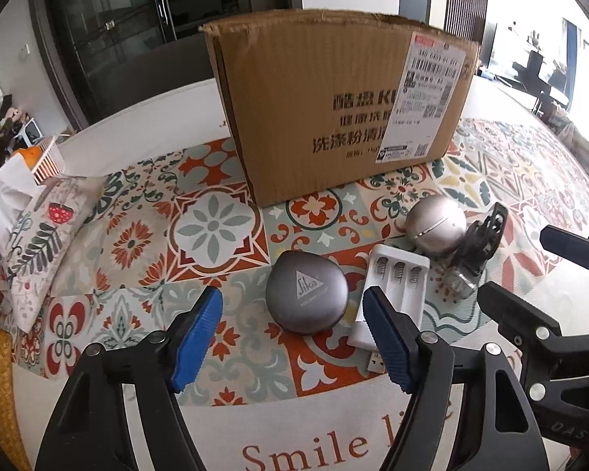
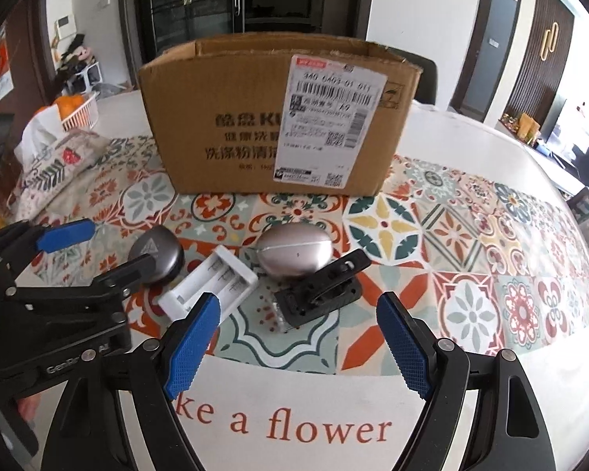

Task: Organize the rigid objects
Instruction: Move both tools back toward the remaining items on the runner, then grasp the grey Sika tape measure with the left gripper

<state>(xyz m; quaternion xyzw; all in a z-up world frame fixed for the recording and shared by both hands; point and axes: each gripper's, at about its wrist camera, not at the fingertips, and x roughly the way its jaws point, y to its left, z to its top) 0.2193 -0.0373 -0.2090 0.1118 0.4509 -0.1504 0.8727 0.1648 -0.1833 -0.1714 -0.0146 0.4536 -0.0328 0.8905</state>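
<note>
A dark grey rounded case point(image 1: 307, 292) point(image 2: 157, 253), a white battery charger point(image 1: 394, 286) point(image 2: 210, 284), a silver egg-shaped case point(image 1: 436, 225) point(image 2: 292, 249) and a black clip device point(image 1: 473, 253) point(image 2: 318, 288) lie on the patterned tablecloth in front of an open cardboard box point(image 1: 333, 117) point(image 2: 278, 125). My left gripper point(image 1: 292, 337) is open and empty, just short of the grey case. My right gripper point(image 2: 298, 337) is open and empty, just short of the black clip device.
A folded floral cloth point(image 1: 43, 243) and a white basket with oranges point(image 2: 78, 112) lie at the table's left. The right gripper's black fingers point(image 1: 530, 322) show at the right of the left wrist view. The tablecloth point(image 2: 471, 274) stretches to the right.
</note>
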